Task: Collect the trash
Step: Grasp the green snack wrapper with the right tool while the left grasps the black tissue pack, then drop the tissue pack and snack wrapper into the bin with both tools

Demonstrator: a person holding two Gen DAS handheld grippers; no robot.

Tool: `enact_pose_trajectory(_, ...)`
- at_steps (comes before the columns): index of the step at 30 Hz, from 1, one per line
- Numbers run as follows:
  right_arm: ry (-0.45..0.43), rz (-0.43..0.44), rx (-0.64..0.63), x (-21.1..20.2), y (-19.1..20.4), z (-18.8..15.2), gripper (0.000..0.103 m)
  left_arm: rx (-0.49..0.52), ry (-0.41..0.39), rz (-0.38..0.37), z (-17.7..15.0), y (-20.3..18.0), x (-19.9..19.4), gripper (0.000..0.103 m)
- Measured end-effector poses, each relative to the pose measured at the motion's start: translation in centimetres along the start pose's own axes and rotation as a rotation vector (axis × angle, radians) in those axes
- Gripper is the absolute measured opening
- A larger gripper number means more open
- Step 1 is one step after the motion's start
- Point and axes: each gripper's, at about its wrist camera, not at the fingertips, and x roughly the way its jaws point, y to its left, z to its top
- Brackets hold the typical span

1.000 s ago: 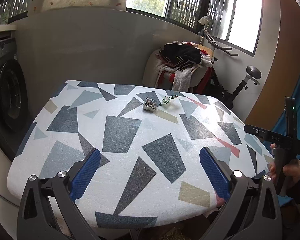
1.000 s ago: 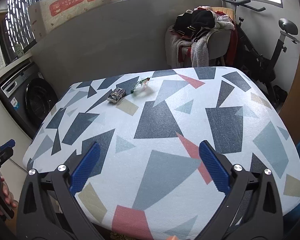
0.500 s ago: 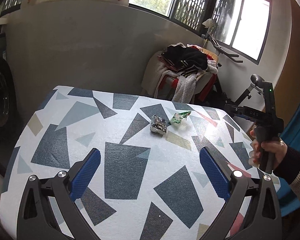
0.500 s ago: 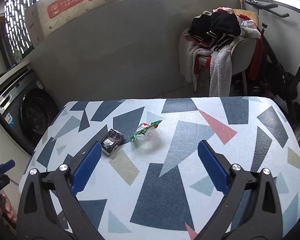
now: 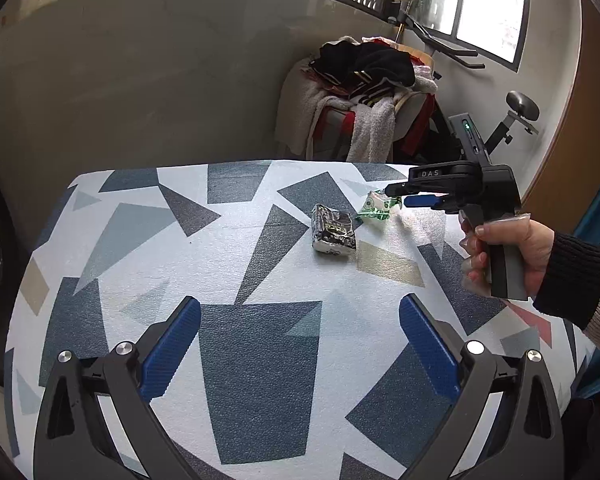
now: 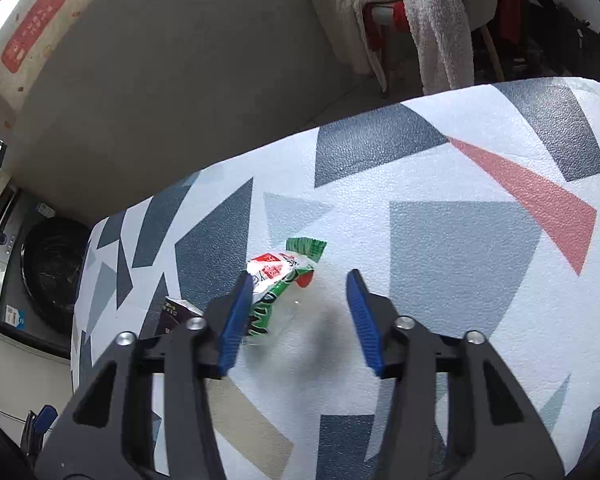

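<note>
Collecting of the first piece of trash is the step in hand, as I judge it. Nearest to the left camera, the left claw (image 5: pixel 300 344) is hanging wide over the near part of the patterned tabletop (image 5: pixel 112 240), with nothing between its blue pads and nothing touching them. It is waiting well apart from both pieces of trash.

Further on, the right claw (image 6: pixel 298 316) is closing at this moment. In its own view the blue pads are standing at a narrow gap and they are not pressing on anything. The green and white wrapper (image 6: pixel 278 280) is lying flat on the tabletop at the left pad and partly behind it, and its clear part is reaching into the gap. In the left view the right claw (image 5: pixel 408 198) is pointing at the same wrapper (image 5: pixel 376 210) with its tips just beside it; whether a tip is touching the wrapper I cannot tell. A hand (image 5: pixel 504 256) in a dark sleeve is squeezing the handle.

Just beside the wrapper, toward the left side, the dark foil packet (image 5: pixel 334 232) is lying untouched.

The next move is calling for the pads to catch the thin wrapper and not only the air, so the claw probably needs to shift a little toward its left pad. After that, the packet is remaining to be picked, and no bin is showing in these views
</note>
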Motion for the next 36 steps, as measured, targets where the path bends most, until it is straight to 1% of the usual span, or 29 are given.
enact_pose_trajectory(1, -0.013, 0.061, 0.021, -0.3, -0.5, 0.0, 0.013, 0.003, 0.01, -0.008, 0.3, -0.3, 0.8, 0.097)
enact_pose_trajectory(2, -0.055, 0.106, 0.03, -1.3, -0.8, -0.2, 0.012, 0.004, 0.018, -0.017, 0.6, -0.6, 1.6, 0.097)
enact_pose_trajectory(4, -0.13, 0.133, -0.007, -3.8, -1.0, -0.5, 0.011, 0.021, 0.034, -0.018, 1.3, -1.3, 3.5, 0.097)
enact_pose_trajectory(8, -0.221, 0.057, -0.12, -8.8, -1.7, -1.7, 0.011, 0.094, 0.079, 0.026, 3.6, -3.1, 8.5, 0.097)
enact_pose_trajectory(10, -0.26, 0.015, -0.156, -11.1, -2.6, -2.4, 0.011, 0.099, 0.096, 0.038, 4.8, -3.8, 10.9, 0.096)
enact_pose_trajectory(11, -0.278, -0.001, -0.163, -12.1, -3.3, -2.6, 0.011, 0.101, 0.11, 0.036, 5.3, -4.2, 12.0, 0.095)
enact_pose_trajectory(12, -0.292, -0.007, -0.163, -13.1, -4.0, -3.0, 0.011, 0.106, 0.123, 0.043, 5.7, -4.6, 13.2, 0.092)
enact_pose_trajectory(13, -0.302, -0.005, -0.154, -13.9, -4.7, -3.2, 0.011, 0.109, 0.142, 0.05, 6.1, -5.0, 14.4, 0.091)
enact_pose_trajectory(15, -0.312, 0.005, -0.119, -15.2, -6.3, -3.7, 0.011, 0.12, 0.186, 0.092, 6.7, -5.5, 16.7, 0.086)
enact_pose_trajectory(16, -0.312, 0.011, -0.098, -15.7, -7.0, -4.0, 0.011, 0.119, 0.207, 0.109, 6.9, -5.6, 17.7, 0.086)
enact_pose_trajectory(17, -0.313, 0.014, -0.082, -16.2, -7.5, -4.3, 0.011, 0.113, 0.233, 0.118, 6.9, -5.7, 18.6, 0.077)
enact_pose_trajectory(18, -0.314, 0.015, -0.072, -16.6, -7.9, -4.7, 0.011, 0.104, 0.256, 0.113, 6.8, -5.7, 19.1, 0.04)
enact_pose_trajectory(19, -0.312, 0.017, -0.069, -16.9, -8.1, -5.1, 0.011, 0.099, 0.267, 0.109, 6.6, -5.7, 19.2, 0.035)
enact_pose_trajectory(20, -0.31, 0.018, -0.073, -17.2, -8.2, -5.5, 0.011, 0.097, 0.253, 0.112, 6.5, -5.8, 18.7, 0.031)
enact_pose_trajectory(21, -0.311, 0.016, -0.083, -17.6, -8.2, -5.9, 0.011, 0.094, 0.249, 0.091, 6.5, -6.0, 18.1, 0.029)
enact_pose_trajectory(22, -0.312, 0.015, -0.096, -18.0, -8.1, -6.4, 0.011, 0.095, 0.247, 0.064, 6.4, -6.2, 17.3, 0.029)
enact_pose_trajectory(25, -0.314, 0.024, -0.118, -19.0, -7.3, -7.8, 0.011, 0.118, 0.237, 0.045, 5.8, -7.0, 14.4, 0.028)
enact_pose_trajectory(29, -0.311, 0.042, -0.136, -20.5, -5.8, -10.0, 0.011, 0.113, 0.195, 0.008, 4.8, -8.0, 9.3, 0.028)
enact_pose_trajectory(33, -0.31, 0.053, -0.179, -22.3, -4.0, -12.8, 0.011, 0.096, 0.162, -0.031, 2.7, -9.1, 4.2, 0.028)
enact_pose_trajectory(36, -0.298, 0.055, -0.211, -23.6, -2.8, -15.3, 0.011, 0.092, 0.14, -0.054, 0.5, -10.3, 0.3, 0.028)
